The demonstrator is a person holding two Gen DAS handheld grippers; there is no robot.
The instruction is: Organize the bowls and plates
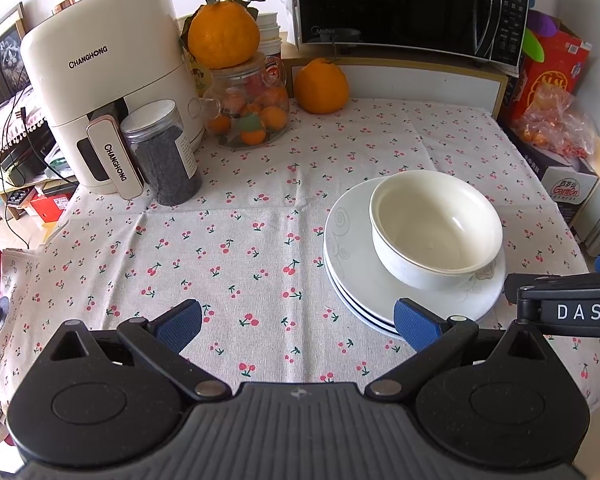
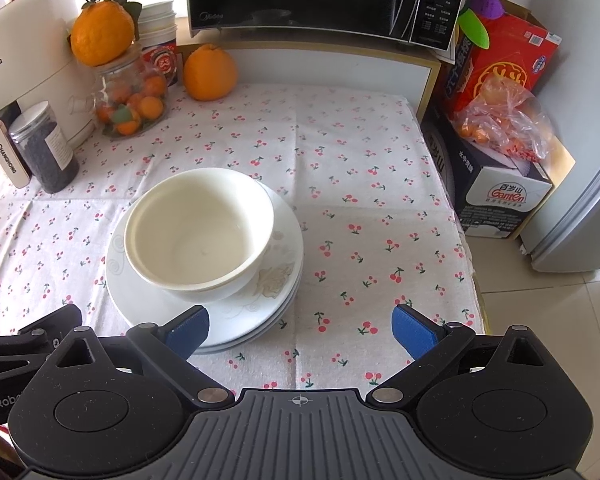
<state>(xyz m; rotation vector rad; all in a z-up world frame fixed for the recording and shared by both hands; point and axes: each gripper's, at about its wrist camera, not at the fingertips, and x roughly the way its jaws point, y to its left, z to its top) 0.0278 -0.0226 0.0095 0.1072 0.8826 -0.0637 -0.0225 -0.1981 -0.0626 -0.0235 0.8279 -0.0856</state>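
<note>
Nested cream bowls (image 1: 436,224) stand on a stack of white plates (image 1: 352,272) on the cherry-print tablecloth; they also show in the right wrist view, bowls (image 2: 200,232) on plates (image 2: 260,312). My left gripper (image 1: 298,328) is open and empty, just left of the stack, its right pad in front of the plates' rim. My right gripper (image 2: 302,332) is open and empty, just right of the stack, its left pad in front of the rim. The right gripper's body (image 1: 568,300) shows at the right edge of the left wrist view.
At the back stand an air fryer (image 1: 108,80), a dark-filled jar (image 1: 164,152), a glass jar of small oranges (image 1: 252,108) with a large orange on top, another orange (image 1: 320,86) and a microwave (image 1: 412,4). Boxes (image 2: 504,184) and a fridge (image 2: 588,208) stand past the table's right edge.
</note>
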